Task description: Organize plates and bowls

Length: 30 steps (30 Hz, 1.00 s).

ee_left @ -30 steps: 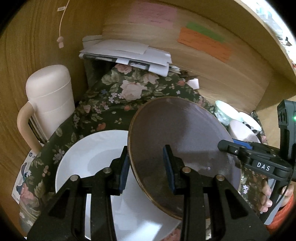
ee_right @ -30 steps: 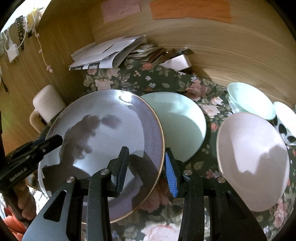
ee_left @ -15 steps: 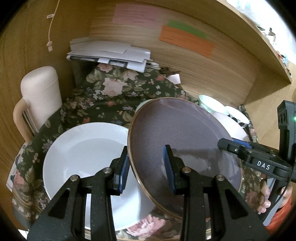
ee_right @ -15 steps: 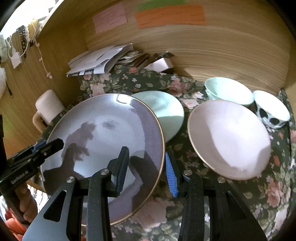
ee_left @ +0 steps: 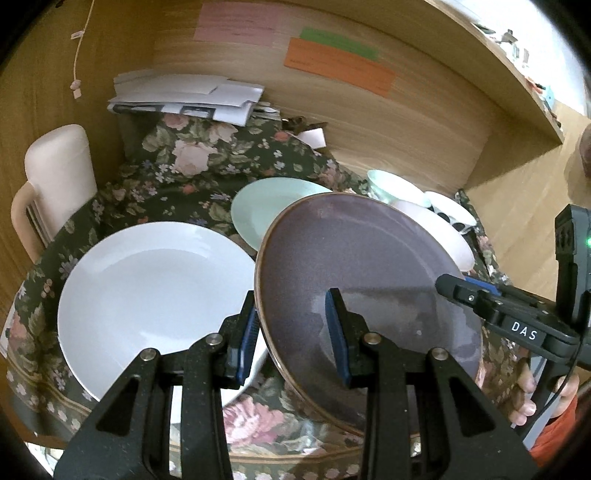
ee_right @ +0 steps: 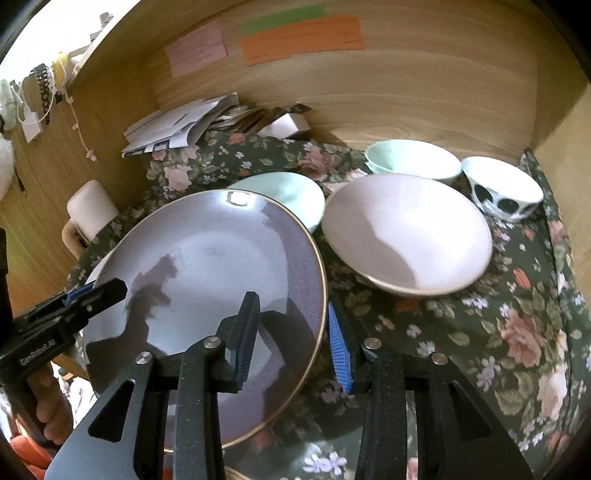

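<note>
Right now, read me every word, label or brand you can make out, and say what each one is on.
"DAS": white letters on the right gripper, seen from the left wrist.
"GenRobot.AI": white letters on the left gripper, seen from the right wrist.
Pink note, green note and orange note: writing too blurred to read.

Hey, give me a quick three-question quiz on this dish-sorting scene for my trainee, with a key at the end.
1. True or false: both the left gripper and the right gripper clamp the rim of the purple plate.
2. Which plate lies flat on the floral cloth under the purple plate's left edge? A) white plate B) black plate C) red plate
3. Fill in: the bowl with black spots stands beside the pale ____ bowl.

Key: 1 true; 2 A; 3 green.
</note>
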Available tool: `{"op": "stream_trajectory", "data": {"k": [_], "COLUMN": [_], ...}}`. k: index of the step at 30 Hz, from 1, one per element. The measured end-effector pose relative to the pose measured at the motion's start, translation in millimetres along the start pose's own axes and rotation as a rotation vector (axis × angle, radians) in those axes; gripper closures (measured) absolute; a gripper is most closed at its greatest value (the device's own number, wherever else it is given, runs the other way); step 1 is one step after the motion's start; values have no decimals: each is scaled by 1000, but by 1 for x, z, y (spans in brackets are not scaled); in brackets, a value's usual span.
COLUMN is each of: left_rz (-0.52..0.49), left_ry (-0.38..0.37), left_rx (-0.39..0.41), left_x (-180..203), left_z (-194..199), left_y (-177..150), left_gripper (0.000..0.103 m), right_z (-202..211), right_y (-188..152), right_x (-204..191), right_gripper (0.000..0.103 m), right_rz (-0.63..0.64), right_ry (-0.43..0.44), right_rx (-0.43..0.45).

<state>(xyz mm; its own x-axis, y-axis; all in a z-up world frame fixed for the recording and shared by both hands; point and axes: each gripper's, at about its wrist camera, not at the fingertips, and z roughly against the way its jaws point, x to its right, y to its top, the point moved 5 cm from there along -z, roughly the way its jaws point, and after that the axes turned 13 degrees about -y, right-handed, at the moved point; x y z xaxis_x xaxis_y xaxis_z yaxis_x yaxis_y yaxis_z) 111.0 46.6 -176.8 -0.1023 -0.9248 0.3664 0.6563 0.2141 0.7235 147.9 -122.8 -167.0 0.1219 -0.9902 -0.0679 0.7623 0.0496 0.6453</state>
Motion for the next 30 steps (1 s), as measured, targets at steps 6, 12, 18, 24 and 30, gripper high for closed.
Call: {"op": "stream_trajectory", "data": {"k": [6, 12, 18, 24, 30], "left_rz": [0, -8, -5, 1, 17], "left_ry": [-15, -22, -21, -17, -16], "left_rx": [-15, -30, -59, -85, -131], "left_x": [10, 20, 23, 23, 20], "left_z": [-3, -7, -15, -25, -39], "left_y": [-9, -19, -28, -37, -45], "left_gripper": [69, 69, 69, 69, 69], "right_z": [6, 7, 3, -5, -13], "right_y": [-12, -24, -35, -45, -49], "right_x": [12, 22, 26, 31, 37], "right_gripper": [70, 70, 70, 70, 70], "right_rz": [-21, -42, -51, -65, -79], "right_ry": [-8, -10, -19, -14, -23], "right_rx": [-5, -17, -36, -64, -83]}}
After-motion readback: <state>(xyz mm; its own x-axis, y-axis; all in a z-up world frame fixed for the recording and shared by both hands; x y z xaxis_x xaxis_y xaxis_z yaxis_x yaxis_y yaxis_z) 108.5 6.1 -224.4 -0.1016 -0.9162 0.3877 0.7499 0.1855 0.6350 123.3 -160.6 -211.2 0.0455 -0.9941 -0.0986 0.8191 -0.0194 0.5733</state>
